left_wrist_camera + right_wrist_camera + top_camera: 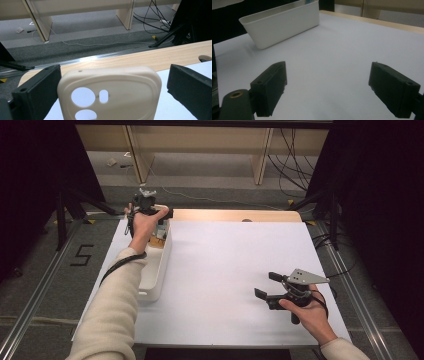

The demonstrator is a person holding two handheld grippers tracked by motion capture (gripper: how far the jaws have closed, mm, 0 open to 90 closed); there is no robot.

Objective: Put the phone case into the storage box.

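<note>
Holding my left gripper (161, 213) over the far end of the white bin (159, 270) at the left side of the bench (225, 270), jaws spread wide. A cream phone case (110, 93) sits right between them in the left gripper view, camera cutouts facing me, and there's a visible gap on each side, so the pads aren't pressing on it. It's let go, not gripped. Can't tell what the case is resting on underneath.

My right gripper (265, 285) is hanging out near the front right of the bench, well apart from the bin, jaws parted with nothing between them but bare white sheet. From the right gripper view the bin (282, 22) sits off in the far left corner.
</note>
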